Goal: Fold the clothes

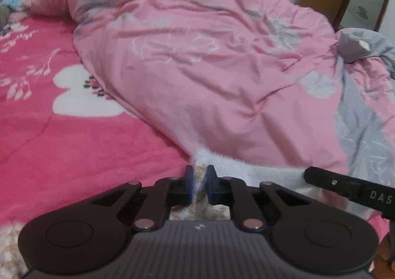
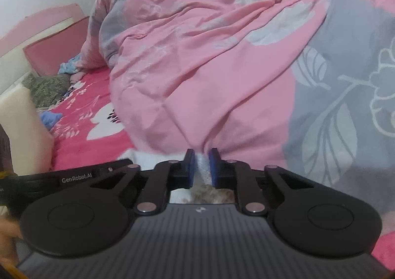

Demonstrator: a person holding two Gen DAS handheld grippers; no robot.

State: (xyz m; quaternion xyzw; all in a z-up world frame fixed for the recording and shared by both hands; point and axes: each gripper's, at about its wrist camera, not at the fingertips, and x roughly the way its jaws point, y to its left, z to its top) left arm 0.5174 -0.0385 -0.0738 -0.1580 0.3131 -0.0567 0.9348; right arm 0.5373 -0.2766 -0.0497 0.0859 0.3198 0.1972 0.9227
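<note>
Gripping the white fleecy garment [image 1: 246, 168] at its near edge on the bed [image 1: 61, 143], I hold both left gripper [image 1: 200, 181] and right gripper [image 2: 202, 168] clenched; next move requires lifting together, evenly.

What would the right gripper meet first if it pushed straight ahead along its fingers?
Probably the pink floral duvet, heaped just beyond the right gripper, which is shut on a white fleecy garment; depth is unclear.

Left gripper [image 1: 200, 184] clamped on a fuzzy white garment [image 1: 249, 170], blue pads [image 1: 189, 185] pinching a bunched fold. Lay over a pink floral bed [image 1: 61, 135] beside a rumpled pink-and-grey duvet [image 1: 197, 44]. Right gripper [image 1: 350, 187] touching the same cloth nearby.
</note>
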